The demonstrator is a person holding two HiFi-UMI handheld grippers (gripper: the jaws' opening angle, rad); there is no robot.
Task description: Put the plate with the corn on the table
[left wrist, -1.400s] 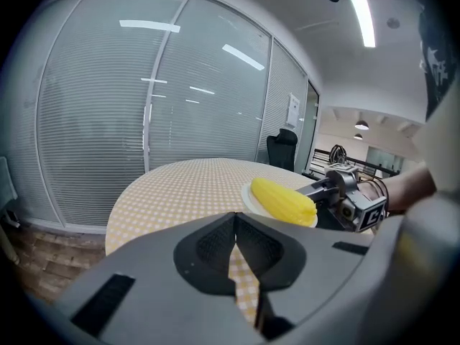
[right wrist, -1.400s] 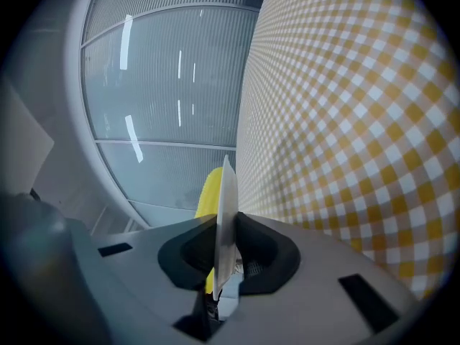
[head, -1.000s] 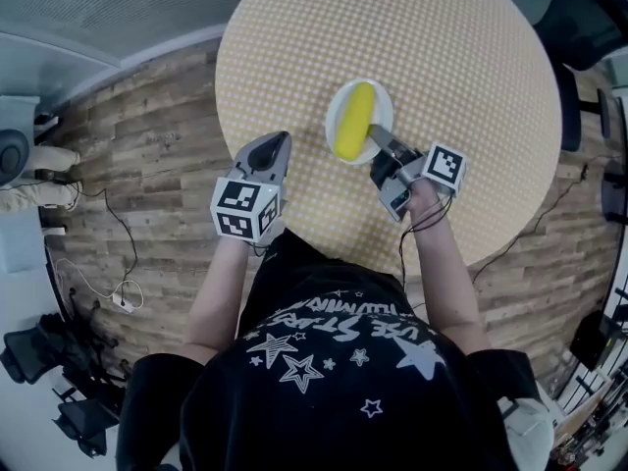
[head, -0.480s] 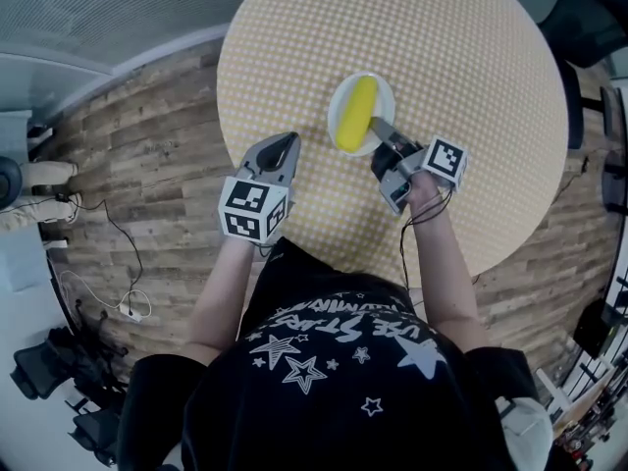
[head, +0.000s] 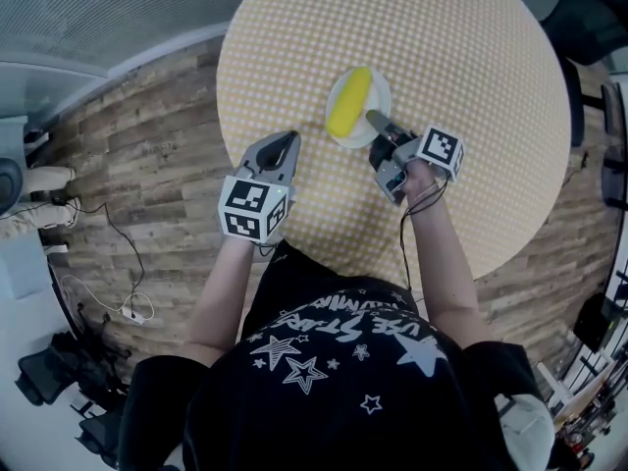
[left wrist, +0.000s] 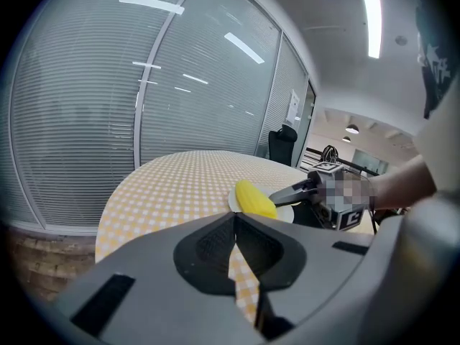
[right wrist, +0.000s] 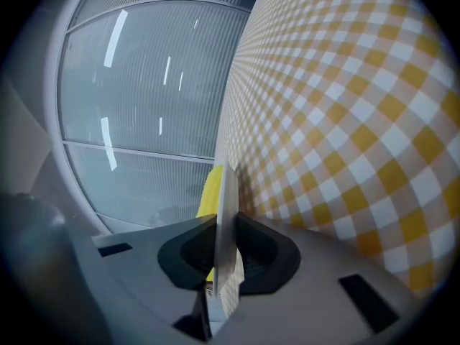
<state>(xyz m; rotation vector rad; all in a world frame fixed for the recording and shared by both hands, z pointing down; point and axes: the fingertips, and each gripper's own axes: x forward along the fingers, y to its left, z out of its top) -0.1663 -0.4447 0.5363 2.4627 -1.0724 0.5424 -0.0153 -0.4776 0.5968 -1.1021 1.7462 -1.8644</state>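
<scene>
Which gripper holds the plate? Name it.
The right gripper: its fingers clamp the rim of the white plate. The left gripper is shut on nothing.

A round table (head: 471, 96) under a yellow-and-white checked cloth stands on a floor (head: 147, 155) of mixed brown and grey wood planks. Just beyond the table's far left edge curves a glass wall with closed grey blinds (left wrist: 79, 121). Past the table's far side stands a dark chair (left wrist: 283, 144), with a bright strip light (left wrist: 371, 16) on the ceiling above.
</scene>
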